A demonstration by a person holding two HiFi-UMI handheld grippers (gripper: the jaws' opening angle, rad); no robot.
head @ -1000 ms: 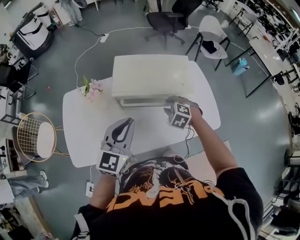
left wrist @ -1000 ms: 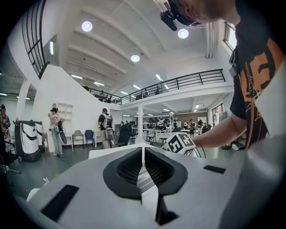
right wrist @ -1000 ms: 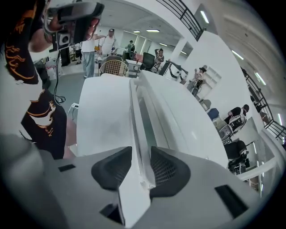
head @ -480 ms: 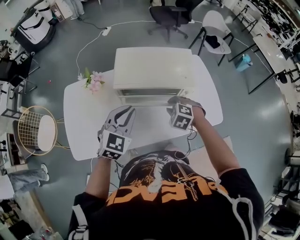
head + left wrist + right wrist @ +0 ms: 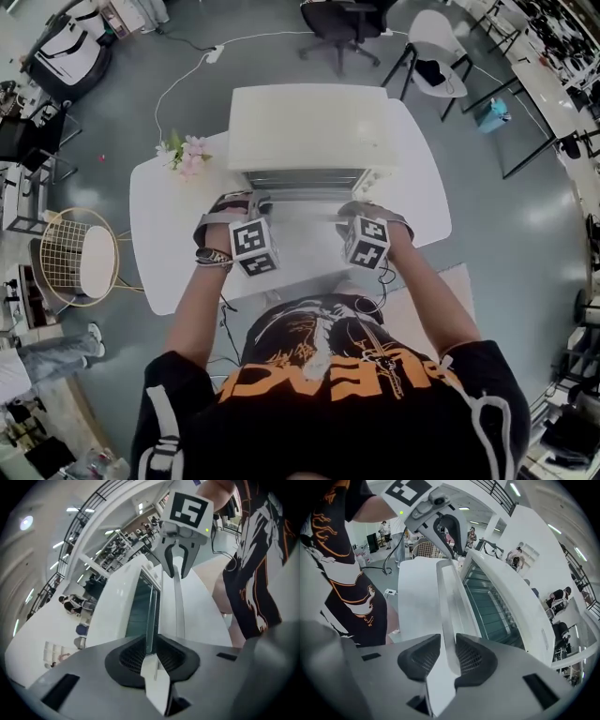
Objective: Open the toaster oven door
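A white toaster oven [image 5: 309, 127] stands at the back of the white table [image 5: 159, 244], its glass door [image 5: 492, 606] facing me. A long silver door handle [image 5: 447, 602] runs across the door's top edge. My right gripper [image 5: 447, 644] is at the handle's right end. Its jaws are closing with the bar between them, and the pads [image 5: 471, 660] touch it. My left gripper [image 5: 151, 641] stands at the handle's left end, jaws a little apart. From there the handle [image 5: 178, 606] reaches only to the right pad. In the head view the left gripper [image 5: 246, 202] and the right gripper [image 5: 361, 208] sit side by side at the oven front.
Pink flowers [image 5: 186, 157] lie on the table left of the oven. A wire basket stool [image 5: 70, 267] stands on the floor at the left. Office chairs [image 5: 337, 23] stand behind the table. My torso is close against the table's near edge.
My left gripper has risen from the table's front left to the handle's left end. The right gripper stays at the handle's right end.
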